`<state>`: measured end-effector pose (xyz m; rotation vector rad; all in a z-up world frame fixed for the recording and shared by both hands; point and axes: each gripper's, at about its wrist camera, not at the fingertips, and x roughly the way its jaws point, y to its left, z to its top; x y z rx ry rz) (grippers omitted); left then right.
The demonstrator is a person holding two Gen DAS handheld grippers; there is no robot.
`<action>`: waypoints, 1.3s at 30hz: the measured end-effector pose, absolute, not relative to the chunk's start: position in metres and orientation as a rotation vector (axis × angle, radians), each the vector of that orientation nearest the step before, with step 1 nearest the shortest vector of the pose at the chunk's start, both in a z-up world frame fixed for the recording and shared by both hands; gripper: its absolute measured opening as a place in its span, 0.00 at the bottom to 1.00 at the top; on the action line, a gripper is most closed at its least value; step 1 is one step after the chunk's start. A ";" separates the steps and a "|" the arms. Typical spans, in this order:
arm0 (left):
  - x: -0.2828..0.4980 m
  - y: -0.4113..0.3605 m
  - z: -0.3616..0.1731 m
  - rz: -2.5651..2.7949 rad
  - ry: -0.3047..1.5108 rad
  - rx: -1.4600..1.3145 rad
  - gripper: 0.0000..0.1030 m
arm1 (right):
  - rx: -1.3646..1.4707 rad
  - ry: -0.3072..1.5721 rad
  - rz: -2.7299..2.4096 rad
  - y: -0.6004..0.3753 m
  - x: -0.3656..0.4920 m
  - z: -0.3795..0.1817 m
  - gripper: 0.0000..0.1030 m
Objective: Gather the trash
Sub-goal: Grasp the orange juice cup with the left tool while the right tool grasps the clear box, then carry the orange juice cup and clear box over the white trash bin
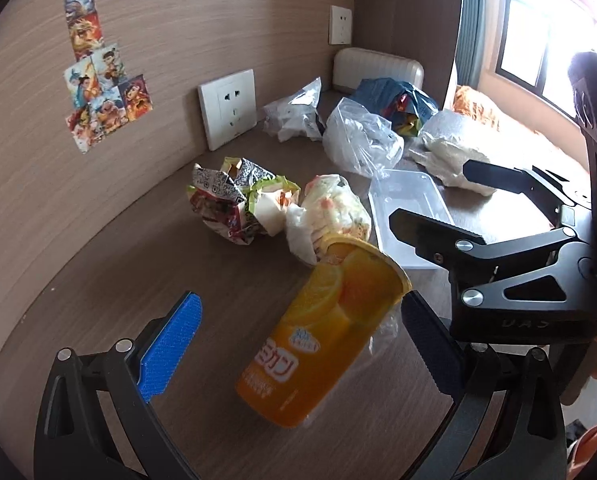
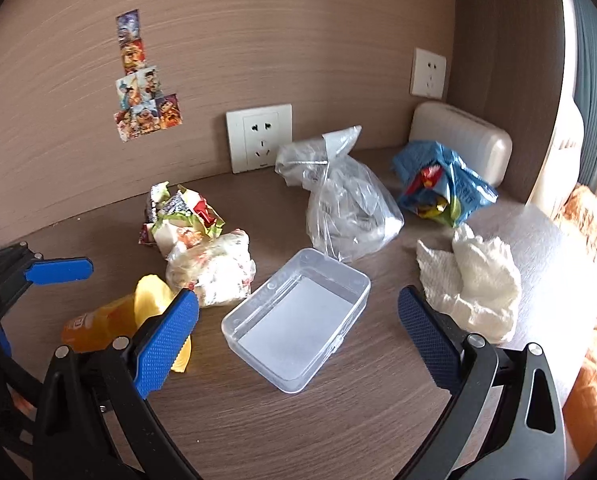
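The left gripper is held with its fingers spread wide on either side of an orange juice cup, which lies tilted on the wooden worktop; neither blue pad is seen touching it. The right gripper is likewise wide open and empty, poised over a clear plastic box standing open on the worktop. Just behind the cup, a crumpled wrapper and a balled plastic bag are found touching each other. A white paper towel is seen to the right of the box, and a clear bag and a blue snack bag farther back.
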<state>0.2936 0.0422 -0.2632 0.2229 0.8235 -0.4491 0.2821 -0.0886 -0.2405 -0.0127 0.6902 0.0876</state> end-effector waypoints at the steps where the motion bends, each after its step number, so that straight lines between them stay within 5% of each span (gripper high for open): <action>1: 0.296 0.041 -0.265 -0.451 0.830 0.223 0.95 | -0.017 0.693 0.072 -0.089 0.284 -0.241 0.97; 9: 0.304 0.038 -0.273 -0.463 0.854 0.220 0.94 | -0.025 0.751 0.070 -0.087 0.296 -0.248 0.97; 18: 0.309 0.031 -0.285 -0.484 0.903 0.239 0.62 | -0.013 0.838 0.077 -0.084 0.308 -0.261 0.96; 20: 0.307 0.029 -0.285 -0.481 0.894 0.251 0.50 | -0.014 0.872 0.088 -0.083 0.311 -0.265 0.80; 22: 0.307 0.027 -0.284 -0.483 0.890 0.258 0.42 | 0.003 0.900 0.108 -0.084 0.313 -0.270 0.75; 26: 0.304 0.026 -0.283 -0.485 0.886 0.249 0.42 | 0.015 0.894 0.122 -0.085 0.310 -0.269 0.68; 39: 0.284 0.013 -0.239 -0.453 0.810 0.240 0.42 | 0.042 0.768 0.156 -0.103 0.279 -0.220 0.68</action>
